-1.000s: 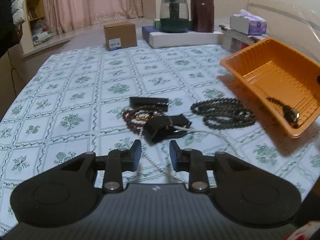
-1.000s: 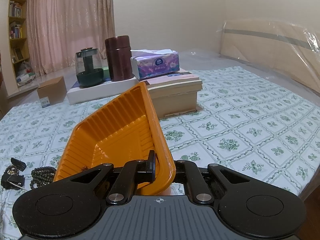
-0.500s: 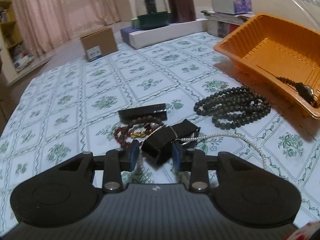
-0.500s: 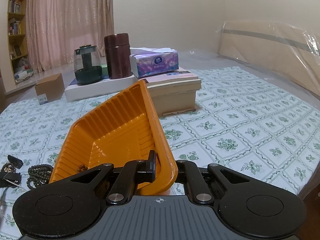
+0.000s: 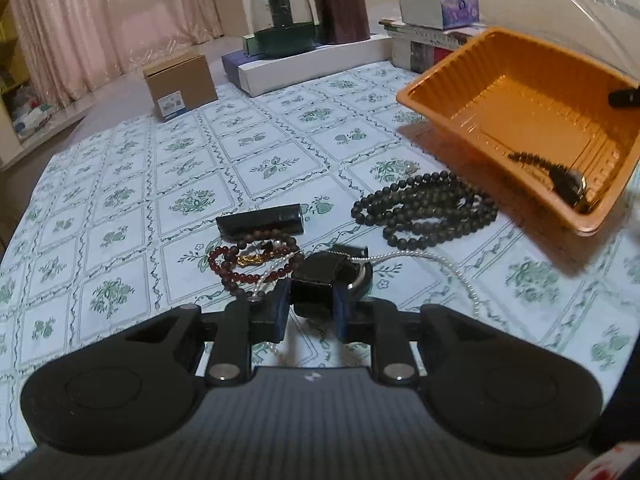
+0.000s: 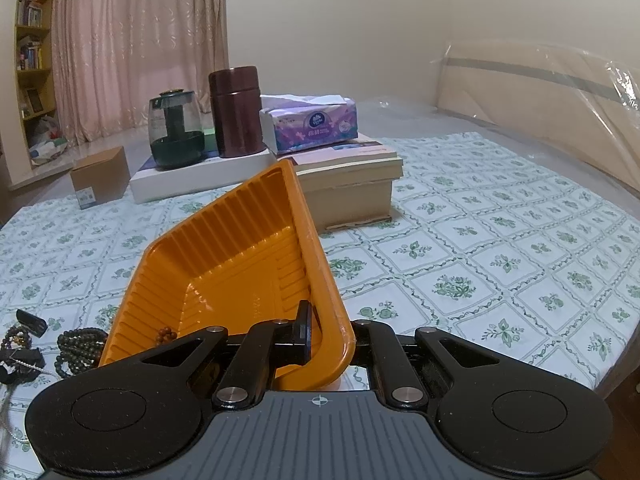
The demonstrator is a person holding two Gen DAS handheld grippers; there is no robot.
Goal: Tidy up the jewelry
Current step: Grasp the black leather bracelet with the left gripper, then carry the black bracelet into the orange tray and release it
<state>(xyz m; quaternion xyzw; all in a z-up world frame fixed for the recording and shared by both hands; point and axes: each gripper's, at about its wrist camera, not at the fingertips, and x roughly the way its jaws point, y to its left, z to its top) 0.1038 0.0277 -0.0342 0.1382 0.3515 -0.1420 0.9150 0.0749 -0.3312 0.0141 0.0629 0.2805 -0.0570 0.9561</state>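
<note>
Jewelry lies loose on the worktop (image 5: 120, 184), a wide surface under a green-flowered cloth, and most of it has yet to reach the orange tray (image 5: 520, 92). That tray sits at two o'clock in my left view, tilted with its far end raised, because my right tool (image 6: 320, 340) is clenched on its near rim, one pad inside the wall and one outside. A beaded bracelet with a dark charm (image 5: 560, 176) already rests in its low corner.

Next in size, the long black bead strand (image 5: 424, 212) is heaped at one o'clock, just beside the tray's low edge. The red bead bracelet with a gold charm (image 5: 252, 260) lies at eleven o'clock, touching a flat black bar (image 5: 260, 222) behind it. A pearl strand (image 5: 420, 258) trails off toward three o'clock.

Smallest, and what matters now: a second ago my left tool (image 5: 310, 306) stood back from the pile with nothing between its pads; it has since moved in, and its jaws have just been closing onto the black watch strap (image 5: 320, 280), which they now grip. I judge the pick is made and a lift toward the tray comes next.

Room is good: bare cloth from seven to ten o'clock. The pearl strand crosses the strap and may drag along.
</note>
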